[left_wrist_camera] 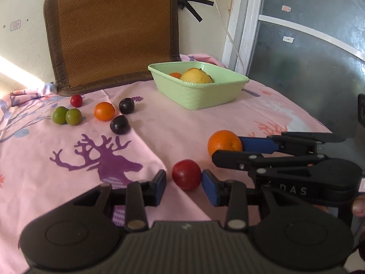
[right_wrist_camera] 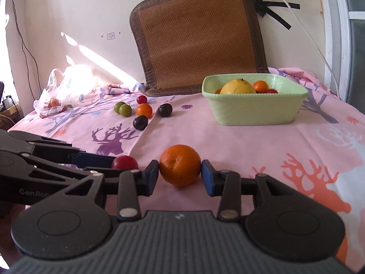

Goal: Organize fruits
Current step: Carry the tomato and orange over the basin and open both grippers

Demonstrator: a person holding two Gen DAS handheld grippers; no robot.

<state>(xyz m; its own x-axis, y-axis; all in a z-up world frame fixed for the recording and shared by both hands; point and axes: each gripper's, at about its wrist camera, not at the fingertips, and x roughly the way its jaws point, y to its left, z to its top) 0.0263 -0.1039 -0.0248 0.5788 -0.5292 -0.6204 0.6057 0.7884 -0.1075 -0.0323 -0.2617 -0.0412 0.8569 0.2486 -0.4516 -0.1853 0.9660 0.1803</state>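
My left gripper [left_wrist_camera: 183, 186] is open around a red plum [left_wrist_camera: 186, 174] on the pink cloth; the right pad touches it, the left pad stands apart. My right gripper [right_wrist_camera: 180, 175] has both pads against an orange [right_wrist_camera: 180, 164] resting on the cloth. The orange [left_wrist_camera: 224, 143] and the right gripper's fingers [left_wrist_camera: 257, 143] also show in the left wrist view. A light green basket [right_wrist_camera: 253, 111] at the back right holds a yellow fruit [right_wrist_camera: 238, 86], a small orange and a red fruit.
Loose fruits lie at the back left: two green plums [left_wrist_camera: 66, 115], a small red one [left_wrist_camera: 76, 100], a small orange [left_wrist_camera: 104, 111], two dark plums [left_wrist_camera: 123, 115]. A woven cushion [right_wrist_camera: 198, 36] leans on the wall. A plastic bag [right_wrist_camera: 61, 89] lies far left.
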